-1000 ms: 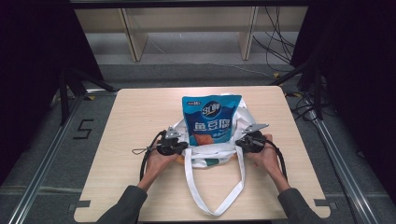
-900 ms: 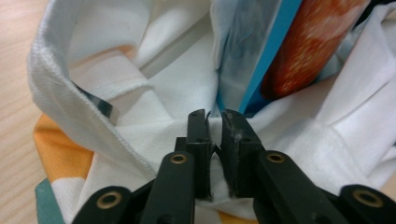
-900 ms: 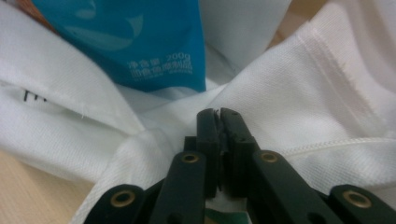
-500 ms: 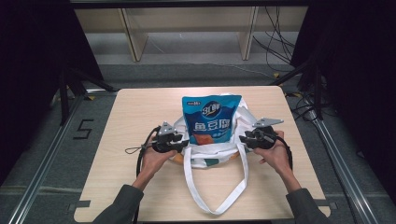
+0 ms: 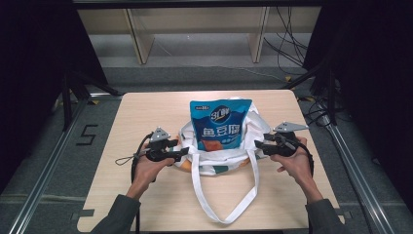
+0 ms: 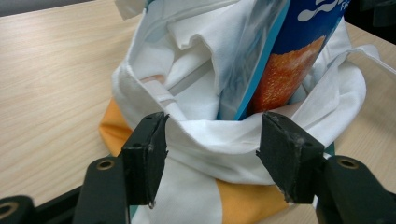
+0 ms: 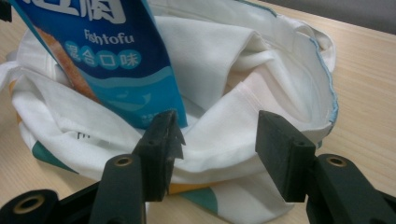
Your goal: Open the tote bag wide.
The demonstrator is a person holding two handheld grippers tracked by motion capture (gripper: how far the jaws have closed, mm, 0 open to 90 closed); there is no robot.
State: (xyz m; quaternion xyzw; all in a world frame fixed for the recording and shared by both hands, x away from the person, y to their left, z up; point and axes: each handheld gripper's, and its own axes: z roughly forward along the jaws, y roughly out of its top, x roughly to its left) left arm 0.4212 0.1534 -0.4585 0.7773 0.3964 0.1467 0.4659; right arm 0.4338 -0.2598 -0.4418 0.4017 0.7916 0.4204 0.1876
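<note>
Nearest the camera in the high view, a person's two forearms come in from the bottom edge, each hand holding a black two-jaw gripper above a pale wooden table (image 5: 146, 204). A long white strap loop (image 5: 225, 214) from a tote bag trails toward the near table edge between the arms. The left gripper (image 5: 184, 152) sits just beside the bag's left side; its jaws have just been opening and now stand apart, with the bag's white rim lying between them but no longer pinched, as the left gripper view shows (image 6: 212, 140). The right gripper (image 5: 258, 146) sits just beside the bag's right side, its jaws likewise just opened and apart, the folded rim loose between them in the right gripper view (image 7: 217, 140). A second ago both grippers were clamped on the bag's edges and held lower and closer in; both hands have since lifted and drawn slightly outward. The white tote bag (image 5: 214, 163), with orange and teal patches, lies slumped at the middle of the table. A blue snack pouch (image 5: 220, 124) marked Fish tofu stands upright inside it, in the same place as before. Beyond the table are a grey floor and a pale wooden shelf frame (image 5: 139, 39).
</note>
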